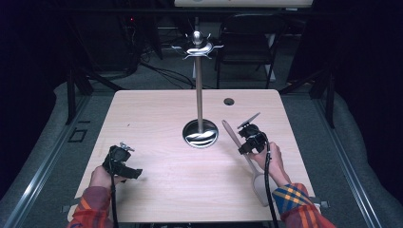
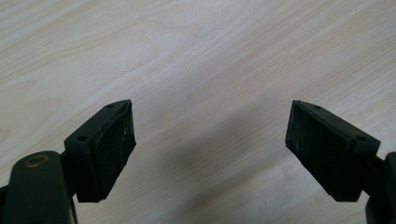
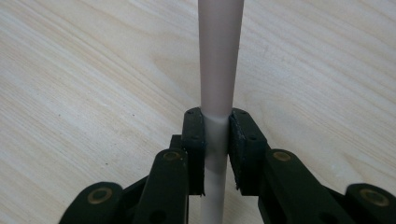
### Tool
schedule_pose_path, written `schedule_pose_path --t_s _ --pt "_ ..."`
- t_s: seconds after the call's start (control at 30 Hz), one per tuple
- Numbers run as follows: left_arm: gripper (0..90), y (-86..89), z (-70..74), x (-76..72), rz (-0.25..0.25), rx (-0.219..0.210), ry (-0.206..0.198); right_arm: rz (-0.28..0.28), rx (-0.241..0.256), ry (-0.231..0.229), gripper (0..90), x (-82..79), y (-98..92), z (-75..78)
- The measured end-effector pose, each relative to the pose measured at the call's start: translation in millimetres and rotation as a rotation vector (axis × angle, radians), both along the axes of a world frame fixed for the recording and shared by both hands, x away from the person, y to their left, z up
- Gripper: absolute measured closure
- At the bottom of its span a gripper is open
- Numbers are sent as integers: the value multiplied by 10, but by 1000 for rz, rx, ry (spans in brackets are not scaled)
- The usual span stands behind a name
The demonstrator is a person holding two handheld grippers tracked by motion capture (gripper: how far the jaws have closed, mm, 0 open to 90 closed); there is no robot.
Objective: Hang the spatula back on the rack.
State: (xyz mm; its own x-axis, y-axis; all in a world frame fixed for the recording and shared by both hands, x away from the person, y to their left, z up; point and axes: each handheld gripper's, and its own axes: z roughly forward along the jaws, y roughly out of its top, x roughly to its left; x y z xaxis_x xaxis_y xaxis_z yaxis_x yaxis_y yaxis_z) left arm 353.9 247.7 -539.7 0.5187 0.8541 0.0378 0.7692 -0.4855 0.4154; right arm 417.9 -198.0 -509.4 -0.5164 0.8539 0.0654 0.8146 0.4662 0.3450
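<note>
While the left claw point(image 1: 135, 173) is held wide open over bare tabletop point(image 1: 157, 114) with nothing between its jaws, the right claw point(image 1: 244, 146) is clamped shut on the handle of a pale spatula point(image 1: 236, 139). The handle is gripped between the pads point(image 3: 194, 140) and runs on ahead of that claw, and the blade lies behind it by the hand. A metal utensil stand point(image 1: 200, 95) is seen to the left of the right claw.

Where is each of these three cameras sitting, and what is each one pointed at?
High view: above the table, looking forward and down at the stand; both forearms show.
Left gripper view: on the left gripper, facing bare tabletop; jaws apart.
Right gripper view: on the right gripper, looking along the spatula it clamps.
Shared: the spatula, also in the high view.
</note>
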Motion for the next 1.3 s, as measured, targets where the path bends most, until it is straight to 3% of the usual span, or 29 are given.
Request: schedule_pose_path --t_s 0.07,0.1,0.13,0.17,0.2,0.73,0.87,1.13,1.17,1.3 --pt "158 -1 -1 0 0 0 -2 6 4 -6 773 -6 -14 36" --pt "158 -1 0 0 -1 0 -2 -9 28 -21 773 -25 -7 47" --pt "158 -1 0 1 -1 1 -3 8 16 -17 773 -29 -17 83" --pt "158 0 1 1 -1 1 -3 -10 50 -50 774 -51 -10 80" --pt "159 1 0 1 0 -1 -2 12 26 -36 774 -51 -22 120" --pt "159 -9 1 3 -2 1 0 38 54 -92 774 -144 -53 322" --pt "158 -9 -1 4 -2 3 2 45 78 -116 774 -167 -43 365" --pt "159 -15 -5 5 -7 8 6 73 79 -161 774 -221 -18 522" --pt "159 -15 -5 4 -7 8 6 70 105 -173 774 -232 -6 533" --pt "159 -14 -6 5 -7 7 7 83 112 -199 774 -266 1 621"
